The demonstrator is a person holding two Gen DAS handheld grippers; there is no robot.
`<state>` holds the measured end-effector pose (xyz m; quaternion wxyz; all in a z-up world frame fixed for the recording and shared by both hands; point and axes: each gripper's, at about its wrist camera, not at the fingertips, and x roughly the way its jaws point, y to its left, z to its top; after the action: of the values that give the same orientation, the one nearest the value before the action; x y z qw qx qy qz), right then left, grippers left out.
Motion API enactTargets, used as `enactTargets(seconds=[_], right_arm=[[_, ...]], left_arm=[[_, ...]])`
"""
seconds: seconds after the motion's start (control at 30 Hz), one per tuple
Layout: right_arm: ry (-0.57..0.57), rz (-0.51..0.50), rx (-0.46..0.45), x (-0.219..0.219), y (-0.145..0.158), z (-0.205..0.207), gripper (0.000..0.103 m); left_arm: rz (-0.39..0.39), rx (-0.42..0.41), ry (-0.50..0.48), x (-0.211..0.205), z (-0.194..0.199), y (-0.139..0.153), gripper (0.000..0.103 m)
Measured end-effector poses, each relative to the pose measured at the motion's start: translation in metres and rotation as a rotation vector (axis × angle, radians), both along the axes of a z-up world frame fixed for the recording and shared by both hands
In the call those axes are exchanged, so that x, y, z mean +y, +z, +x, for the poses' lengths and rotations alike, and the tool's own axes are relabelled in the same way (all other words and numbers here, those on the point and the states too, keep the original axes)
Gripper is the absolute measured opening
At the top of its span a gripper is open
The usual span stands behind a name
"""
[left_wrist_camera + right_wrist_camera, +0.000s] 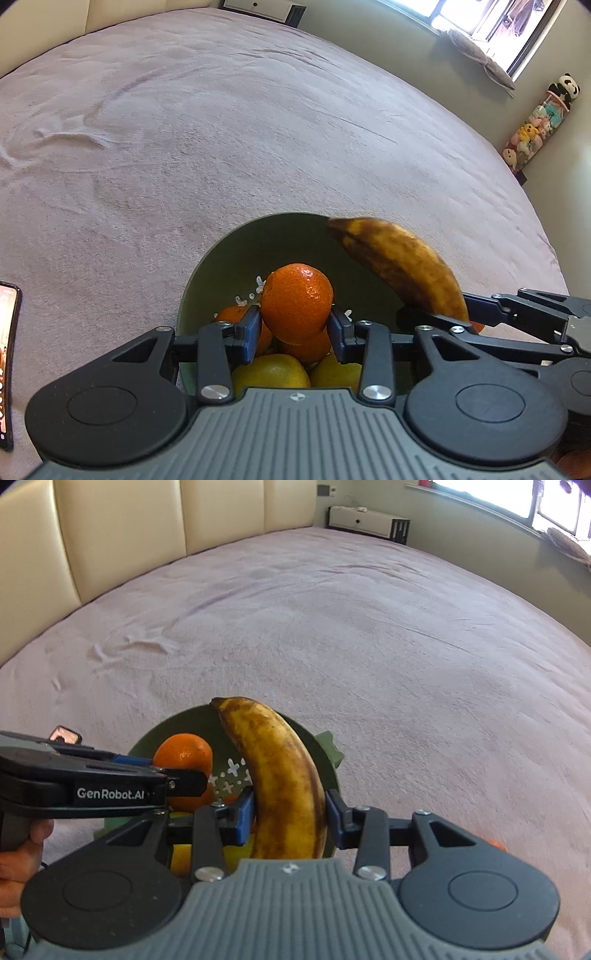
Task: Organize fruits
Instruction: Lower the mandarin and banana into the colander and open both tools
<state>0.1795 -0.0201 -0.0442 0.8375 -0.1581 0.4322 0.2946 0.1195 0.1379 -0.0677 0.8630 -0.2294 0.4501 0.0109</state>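
A green perforated bowl (221,258) sits on the bed and holds several oranges and yellow citrus fruits (271,373). My left gripper (293,325) is shut on an orange (297,301) above the bowl. My right gripper (290,812) is shut on a brown-spotted banana (284,775) and holds it over the bowl (317,746). The banana (402,266) and the right gripper's arm show at the right in the left wrist view. The left gripper with its orange (184,753) shows at the left in the right wrist view.
The bowl rests on a wide pinkish bedspread (221,147). A phone (7,369) lies at the left edge. A padded headboard (147,524) stands behind the bed. A rack of plush toys (535,125) stands by the wall. An orange thing (495,843) peeks out at the right.
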Motion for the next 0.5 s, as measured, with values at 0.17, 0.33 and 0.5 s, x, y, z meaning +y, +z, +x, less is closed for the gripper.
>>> enactTargets(seconds=[0.17,0.33,0.5], right_arm=[[0.038,-0.056,0.023,0.011,-0.011,0.012,0.038],[0.05,-0.102,0.037,0.018,-0.021,0.022,0.037],[0.042,-0.125,0.054,0.021,-0.03,0.027,0.037]], left_arm=[[0.046,0.011,-0.007,-0.004,0.005,-0.005,0.043],[0.061,0.027,-0.006,-0.005,0.01,-0.014,0.043],[0.055,0.051,-0.001,-0.004,0.015,-0.022,0.043]])
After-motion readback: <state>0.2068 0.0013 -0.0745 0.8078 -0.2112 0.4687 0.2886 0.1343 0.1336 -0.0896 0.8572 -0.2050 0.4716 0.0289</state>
